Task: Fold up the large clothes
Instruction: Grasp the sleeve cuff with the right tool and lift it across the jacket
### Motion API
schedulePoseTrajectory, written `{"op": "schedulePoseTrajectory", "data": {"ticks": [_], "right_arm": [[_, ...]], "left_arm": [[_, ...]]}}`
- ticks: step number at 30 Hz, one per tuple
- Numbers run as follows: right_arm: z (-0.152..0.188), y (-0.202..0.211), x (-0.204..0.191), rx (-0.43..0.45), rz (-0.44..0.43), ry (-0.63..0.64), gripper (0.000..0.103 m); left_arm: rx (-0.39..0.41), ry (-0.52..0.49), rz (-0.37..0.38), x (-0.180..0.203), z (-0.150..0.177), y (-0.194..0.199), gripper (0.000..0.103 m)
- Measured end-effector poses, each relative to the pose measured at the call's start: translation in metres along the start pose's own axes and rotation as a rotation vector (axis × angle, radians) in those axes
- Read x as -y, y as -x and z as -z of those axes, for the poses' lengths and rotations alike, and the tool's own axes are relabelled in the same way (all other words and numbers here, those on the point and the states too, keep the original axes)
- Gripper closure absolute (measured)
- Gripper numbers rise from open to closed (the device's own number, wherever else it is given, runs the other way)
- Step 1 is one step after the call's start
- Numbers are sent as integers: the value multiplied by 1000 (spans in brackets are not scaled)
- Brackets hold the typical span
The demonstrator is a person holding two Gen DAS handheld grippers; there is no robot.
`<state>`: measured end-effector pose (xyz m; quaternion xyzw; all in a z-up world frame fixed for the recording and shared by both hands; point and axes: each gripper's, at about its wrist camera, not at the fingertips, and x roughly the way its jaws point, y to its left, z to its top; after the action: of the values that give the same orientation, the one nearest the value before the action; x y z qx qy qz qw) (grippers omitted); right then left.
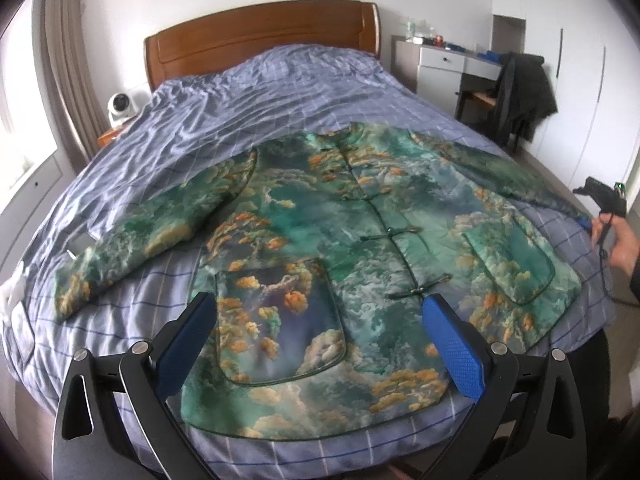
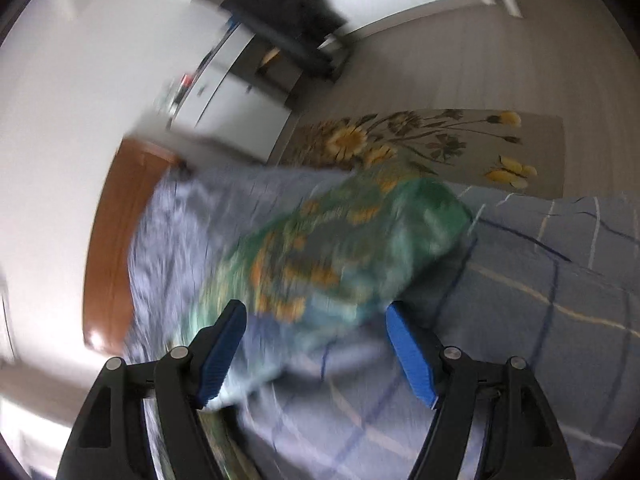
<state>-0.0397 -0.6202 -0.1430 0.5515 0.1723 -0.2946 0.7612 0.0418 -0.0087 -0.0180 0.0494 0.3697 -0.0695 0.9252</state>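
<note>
**Jacket laid flat on bed; both grippers spread and empty**

The jacket (image 1: 360, 248), a padded garment printed in green with orange and white clouds, lies face up and spread flat on the bed (image 1: 248, 100), over a blue checked cover. Its front is closed by a row of knot fastenings down the middle. Both sleeves are extended outward, one toward each side of the bed. Two patch pockets show on the lower front.

The left gripper (image 1: 320, 344) hangs above the jacket's lower hem, jaws wide apart, nothing between the blue pads (image 1: 456, 352).

The right gripper (image 2: 316, 352) also stands with jaws well apart and holds nothing. Its view is blurred and rolled sideways; the end of a sleeve (image 2: 352, 248) lies on the cover just ahead of the pads, apart from them. In the left wrist view a hand (image 1: 618, 240) grips that tool at the bed's right edge, near the sleeve cuff.

A floral rug (image 2: 420, 144) lies on the floor beside the bed.
</note>
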Motion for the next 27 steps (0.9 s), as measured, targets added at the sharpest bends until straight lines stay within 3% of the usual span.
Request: {"op": "schedulePoseTrajectory", "data": {"ticks": [1, 3, 4, 5, 9, 13, 16, 21, 27], "right_arm": [[-4, -5, 1, 11, -1, -18, 31], [-12, -18, -2, 22, 10, -14, 45], [-14, -23, -4, 20, 27, 4, 70], [-16, -28, -10, 25, 71, 43, 86], [-11, -16, -68, 116, 146, 323, 92], [25, 18, -162, 231, 100, 688, 92], [78, 40, -235, 279, 18, 969, 93], [187, 37, -314, 188, -141, 1307, 93], [300, 1, -323, -26, -207, 1499, 94]], "left_arm": [[-5, 4, 0, -1, 1, -1, 1], [-17, 8, -3, -3, 3, -4, 1], [-24, 9, -1, -3, 5, -5, 1], [-30, 10, 1, -4, 8, -5, 2], [-48, 25, 2, -11, 17, -10, 2], [-54, 40, 19, -15, 17, -15, 3], [-34, 47, 25, -15, 16, -13, 3], [-33, 60, 16, -20, 19, -10, 3], [-39, 102, -20, -37, 25, -7, 3]]}}
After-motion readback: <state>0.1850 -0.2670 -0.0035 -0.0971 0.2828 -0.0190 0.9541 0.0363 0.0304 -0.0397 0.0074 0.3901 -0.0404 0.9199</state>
